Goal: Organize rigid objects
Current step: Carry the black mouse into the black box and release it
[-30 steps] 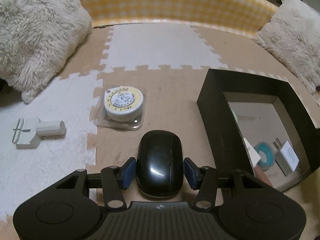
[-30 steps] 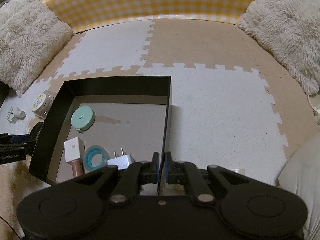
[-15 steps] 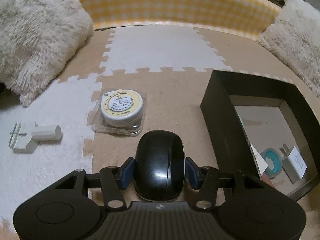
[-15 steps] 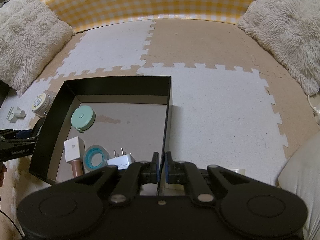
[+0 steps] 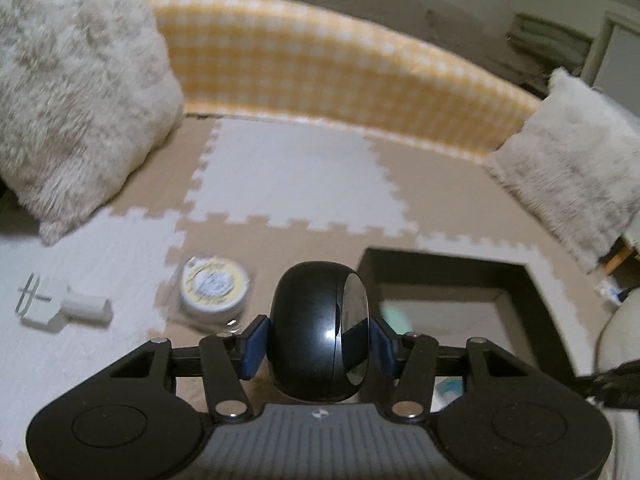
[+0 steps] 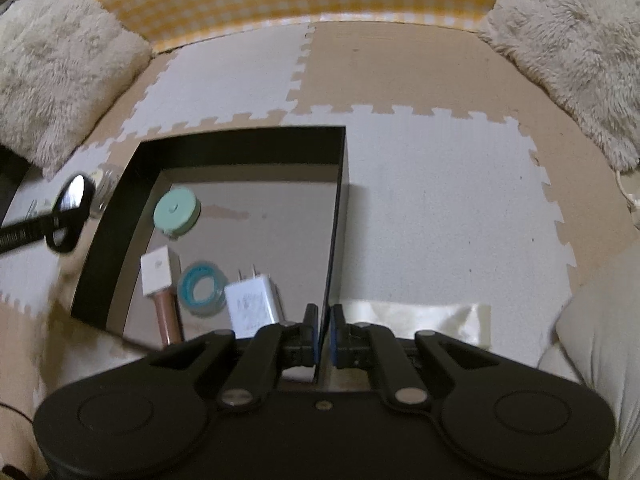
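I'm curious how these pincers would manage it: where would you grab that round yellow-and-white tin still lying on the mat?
Across the round tin's curved sides, coming from above: it lies flat, lid up, so opposite edges are free. Its clear packaging may get in the way.

The floor mat (image 6: pixel 432 208) is made of tan and white puzzle squares. A black box (image 6: pixel 338 200) sits on it. Left of the box lie a round yellow tin (image 5: pixel 212 286), blurry, and a small white part (image 5: pixel 64 304).
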Motion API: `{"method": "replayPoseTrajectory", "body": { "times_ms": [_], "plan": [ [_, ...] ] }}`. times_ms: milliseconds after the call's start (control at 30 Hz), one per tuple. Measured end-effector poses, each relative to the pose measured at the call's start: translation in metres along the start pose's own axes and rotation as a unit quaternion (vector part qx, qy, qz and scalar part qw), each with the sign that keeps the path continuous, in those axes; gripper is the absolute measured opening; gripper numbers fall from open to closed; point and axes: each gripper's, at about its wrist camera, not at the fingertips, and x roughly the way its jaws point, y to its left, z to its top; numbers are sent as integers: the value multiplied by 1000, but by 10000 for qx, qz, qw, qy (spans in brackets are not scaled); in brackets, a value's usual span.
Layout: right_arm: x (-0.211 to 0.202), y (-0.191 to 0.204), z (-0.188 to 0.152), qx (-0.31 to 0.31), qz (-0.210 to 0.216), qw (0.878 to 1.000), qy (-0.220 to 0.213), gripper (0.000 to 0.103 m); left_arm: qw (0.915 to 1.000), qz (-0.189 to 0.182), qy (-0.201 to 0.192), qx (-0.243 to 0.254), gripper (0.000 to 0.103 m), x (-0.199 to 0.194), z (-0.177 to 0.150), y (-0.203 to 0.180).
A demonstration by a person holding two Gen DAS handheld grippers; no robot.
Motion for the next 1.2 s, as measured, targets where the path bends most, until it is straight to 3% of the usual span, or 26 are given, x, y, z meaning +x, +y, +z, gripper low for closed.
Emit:
{"method": "replayPoseTrajectory", "body": {
  "times_ms": [167,467,733,967,1100,1200],
  "plan": [
    [-1,-2,-1,47,31,10000,-20,6,9989,-442,-43,-129,54,-1,6,-26],
    [-2,-3,-2,-18,79,10000,-52,6,9944,-954,440,-117,54,34,-3,-95],
    [-2,-8,-2,62,193,9998,-61,6,9918,-954,774,-348,54,78,-6,-131],
    [-1,-8,-1,75,216,9997,-37,7,9823,-1042,1025,-1168,54,107,-16,-131],
    [-1,-12,-1,191,311,9993,-35,7,9835,-998,1115,-1011,55,112,-17,-138],
    [0,-14,-2,188,330,9993,-42,7,9864,-968,1072,-778,61,109,-15,-141]
  ]
}}
